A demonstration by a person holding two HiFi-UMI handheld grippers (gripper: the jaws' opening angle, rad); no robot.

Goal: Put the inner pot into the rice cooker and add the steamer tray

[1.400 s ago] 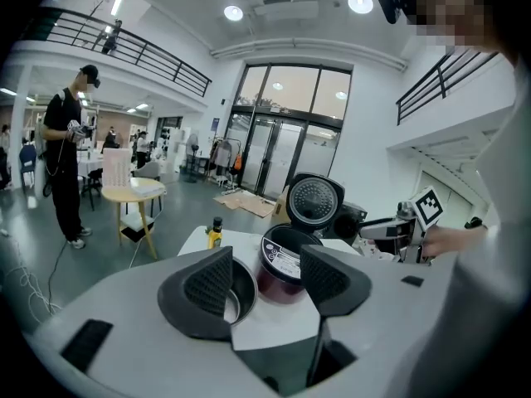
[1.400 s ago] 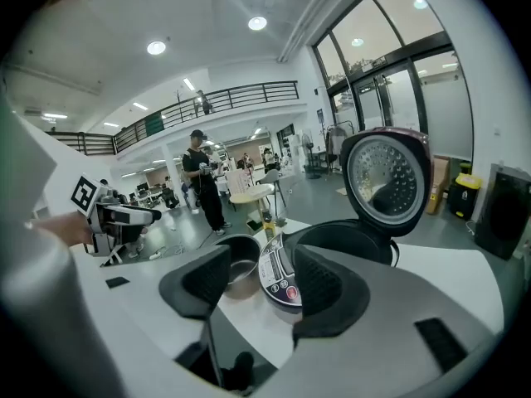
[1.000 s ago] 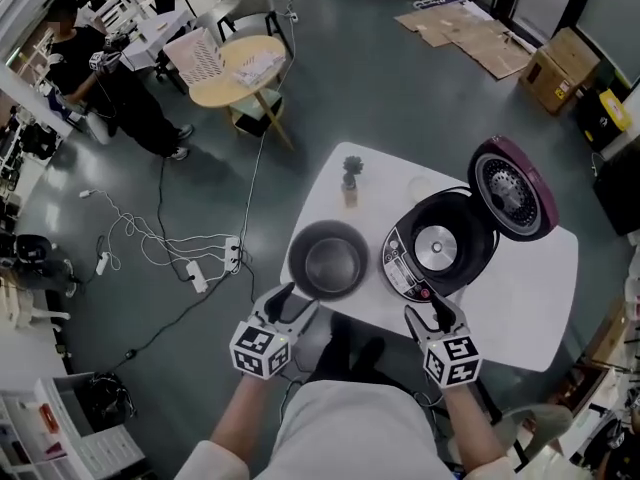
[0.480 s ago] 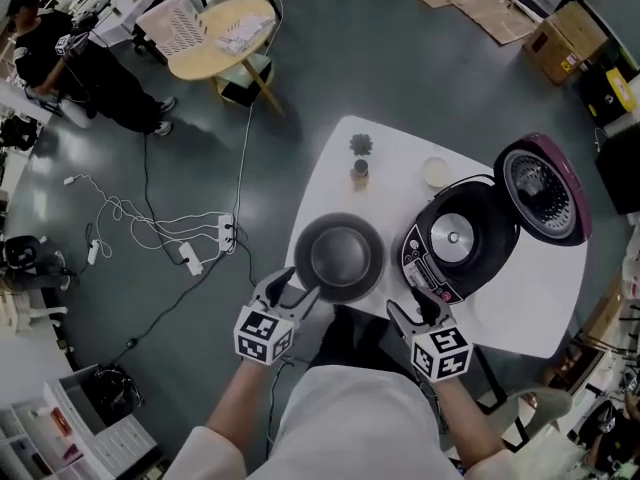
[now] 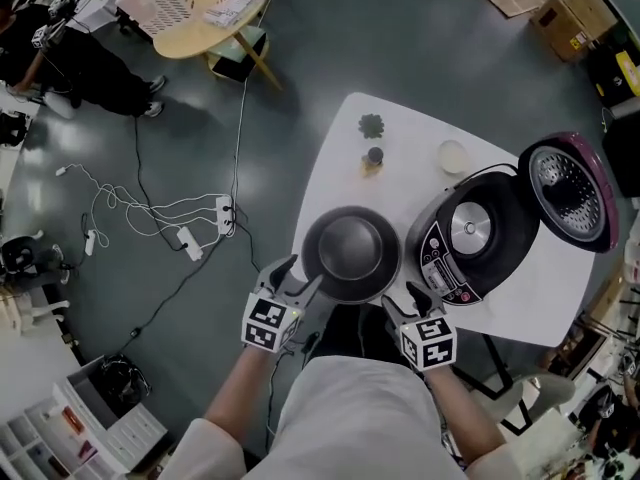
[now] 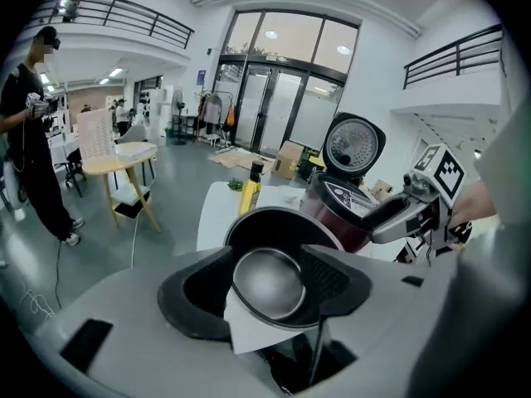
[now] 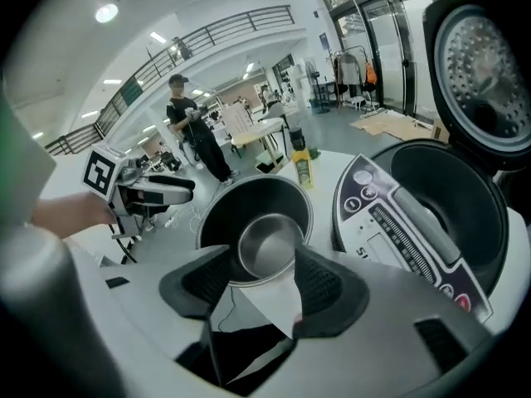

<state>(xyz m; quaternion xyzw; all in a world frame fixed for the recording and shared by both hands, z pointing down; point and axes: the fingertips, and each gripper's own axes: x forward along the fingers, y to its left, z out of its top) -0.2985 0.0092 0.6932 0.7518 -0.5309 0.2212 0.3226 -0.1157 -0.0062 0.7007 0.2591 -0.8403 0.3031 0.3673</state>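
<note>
Left tongs (image 5: 298, 277) and right tongs (image 5: 407, 301) dropped toward the pot (image 5: 352, 251), both wide and empty; pot sat on counter (image 5: 335, 180) beside open cooker (image 5: 470, 236), nothing loaded yet.

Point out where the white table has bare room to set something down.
Bare: the right near corner of the table, bordered by the rice cooker and its open lid; the gap between bottle and dish. Crowded: the near edge, where inner pot, cooker, left gripper and right gripper cluster.
</note>
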